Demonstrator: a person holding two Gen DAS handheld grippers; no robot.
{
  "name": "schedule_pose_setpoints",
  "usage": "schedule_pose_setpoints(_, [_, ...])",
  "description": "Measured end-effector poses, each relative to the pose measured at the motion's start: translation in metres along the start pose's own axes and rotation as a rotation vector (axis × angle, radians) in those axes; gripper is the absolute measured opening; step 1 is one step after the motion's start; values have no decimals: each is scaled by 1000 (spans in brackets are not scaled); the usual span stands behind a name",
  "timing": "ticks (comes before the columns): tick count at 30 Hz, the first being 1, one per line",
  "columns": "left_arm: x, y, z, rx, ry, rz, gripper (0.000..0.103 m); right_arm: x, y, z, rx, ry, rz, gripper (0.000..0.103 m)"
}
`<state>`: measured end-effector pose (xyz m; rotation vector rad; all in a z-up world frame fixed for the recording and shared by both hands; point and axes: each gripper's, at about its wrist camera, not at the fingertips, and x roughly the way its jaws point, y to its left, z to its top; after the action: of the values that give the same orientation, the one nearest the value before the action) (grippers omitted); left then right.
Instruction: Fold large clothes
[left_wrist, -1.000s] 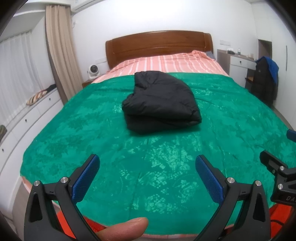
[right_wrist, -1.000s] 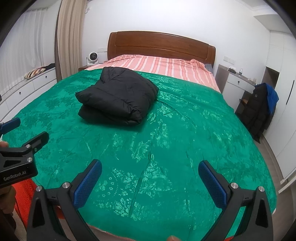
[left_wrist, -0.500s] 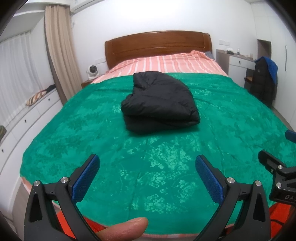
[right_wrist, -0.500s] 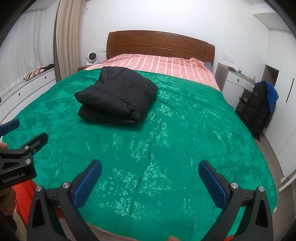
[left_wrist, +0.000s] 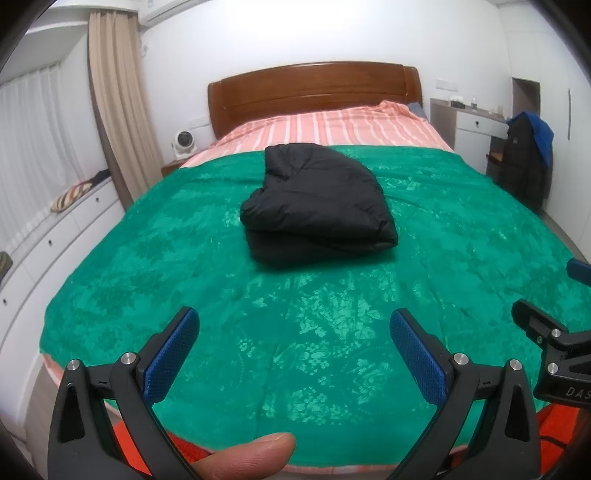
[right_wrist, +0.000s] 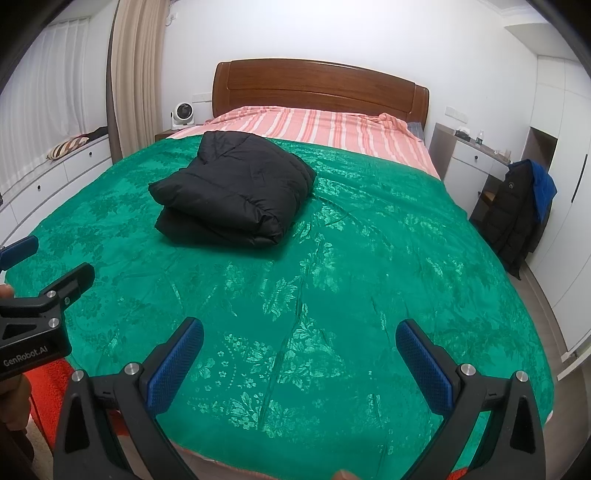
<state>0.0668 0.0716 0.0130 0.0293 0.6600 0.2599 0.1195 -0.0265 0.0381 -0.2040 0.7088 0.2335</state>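
Note:
A black padded jacket (left_wrist: 317, 212) lies folded in a thick bundle on the green bedspread (left_wrist: 295, 314), toward the middle of the bed; it also shows in the right wrist view (right_wrist: 232, 195). My left gripper (left_wrist: 293, 350) is open and empty, held above the bed's foot, well short of the jacket. My right gripper (right_wrist: 299, 358) is open and empty too, beside the left one. Each gripper shows at the edge of the other's view.
A wooden headboard (left_wrist: 314, 92) and a striped pink sheet (left_wrist: 332, 129) lie behind the jacket. A white drawer unit (left_wrist: 48, 240) runs along the left wall. A chair with dark coats (right_wrist: 521, 214) and a white desk (right_wrist: 469, 158) stand right of the bed.
Both grippers have drifted slightly back from the bed and stay open. The jacket has not moved.

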Motion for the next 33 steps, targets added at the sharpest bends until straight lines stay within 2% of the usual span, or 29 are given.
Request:
schedule_pose_setpoints(8, [-1,0,1,-3,16,-19,103,-1,0,0,3,-1,6,103])
schedule_pose_setpoints(20, [-1,0,7,-23,90,-74,103,-16,-14,15,57,-17,85,103])
schedule_pose_setpoints(27, [-1,1,7,-10,95,-61,103,-14,-10,13,66,7,124,103])
schedule_pose_setpoints(33, [-3,4,6,-3,58,16,103,-11,-4,10,52,13,125,103])
